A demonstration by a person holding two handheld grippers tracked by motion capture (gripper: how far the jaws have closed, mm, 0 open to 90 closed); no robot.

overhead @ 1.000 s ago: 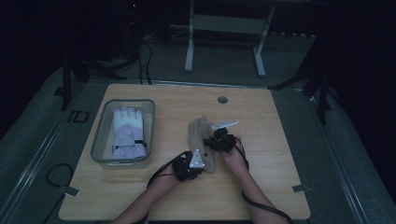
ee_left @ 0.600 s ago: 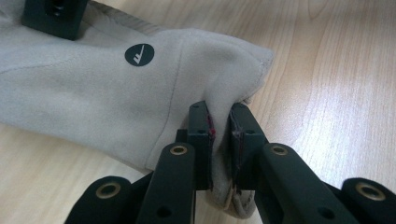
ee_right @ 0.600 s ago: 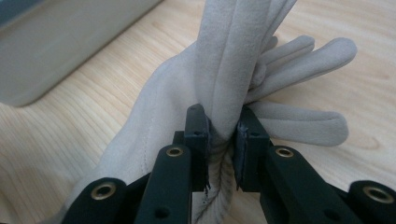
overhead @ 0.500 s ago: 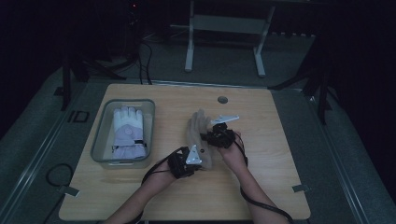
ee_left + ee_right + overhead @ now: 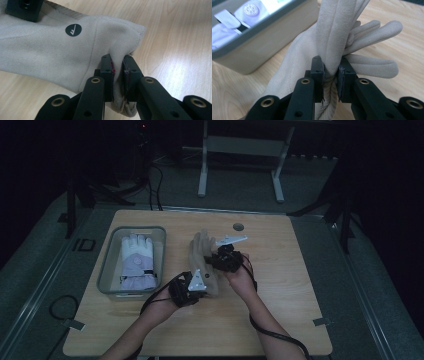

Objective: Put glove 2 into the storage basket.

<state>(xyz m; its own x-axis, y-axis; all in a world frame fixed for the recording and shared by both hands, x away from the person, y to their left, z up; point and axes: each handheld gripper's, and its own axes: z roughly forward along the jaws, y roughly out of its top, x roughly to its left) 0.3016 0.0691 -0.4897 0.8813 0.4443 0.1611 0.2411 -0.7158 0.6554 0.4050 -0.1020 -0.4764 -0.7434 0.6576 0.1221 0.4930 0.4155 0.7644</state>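
A beige suede glove (image 5: 202, 251) hangs a little above the middle of the wooden table (image 5: 300, 290), gripped at two places. My left gripper (image 5: 206, 281) is shut on its cuff end (image 5: 120, 50), near a round dark logo (image 5: 73, 30). Farther up, my right gripper (image 5: 214, 258) is shut on a bunched fold of the glove (image 5: 332, 50), whose fingers (image 5: 372, 66) splay out beyond the jaws.
A grey tray (image 5: 107, 270) at the table's left holds a white and lilac glove (image 5: 137, 261); its wall (image 5: 262, 47) stands close behind the beige glove in the right gripper view. A small round plug (image 5: 238, 226) sits near the far edge. Metal frame legs (image 5: 202, 165) stand beyond the table.
Both hands have lifted the glove off the table and carried it slightly away from the person. Both grips are unchanged.
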